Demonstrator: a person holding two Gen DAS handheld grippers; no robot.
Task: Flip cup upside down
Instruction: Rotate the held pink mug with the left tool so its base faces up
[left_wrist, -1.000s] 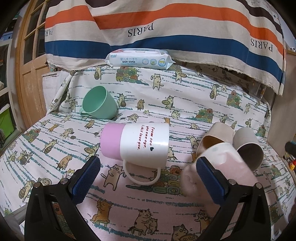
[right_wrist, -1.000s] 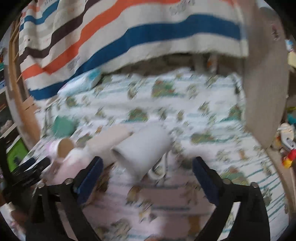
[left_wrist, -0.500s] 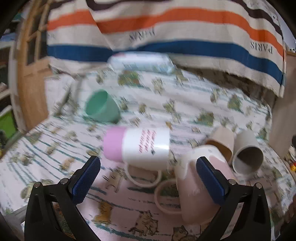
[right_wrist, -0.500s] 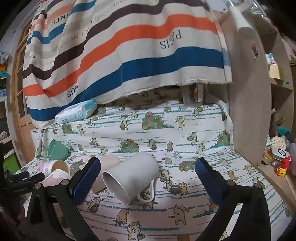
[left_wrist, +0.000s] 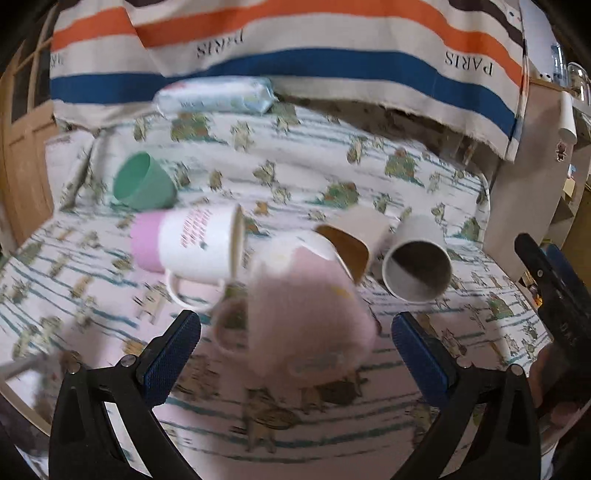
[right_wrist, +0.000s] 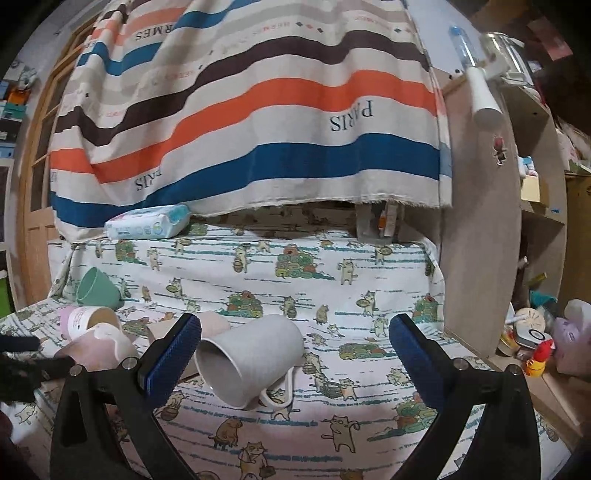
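Several cups lie on their sides on a cat-print cloth. In the left wrist view a blurred pink mug (left_wrist: 306, 310) lies between the wide-open fingers of my left gripper (left_wrist: 295, 350), untouched. Behind it lie a white-and-pink mug (left_wrist: 188, 243), a beige cup (left_wrist: 354, 236), a grey mug (left_wrist: 417, 258) and a green cup (left_wrist: 142, 182). In the right wrist view my right gripper (right_wrist: 295, 354) is open and empty, with the grey mug (right_wrist: 251, 358) lying just beyond its left finger, mouth toward the camera. The pink mug (right_wrist: 99, 350) shows at the left.
A pack of baby wipes (right_wrist: 147, 223) lies at the back under a striped hanging cloth (right_wrist: 258, 129). A wooden shelf panel (right_wrist: 476, 240) stands at the right with toys (right_wrist: 535, 343) beside it. A wooden door (left_wrist: 22, 158) is at the left.
The left gripper has swung right, bringing the pink mug from its right finger to between the fingers. The right gripper has risen and steadied, with the grey mug now lower in its view.
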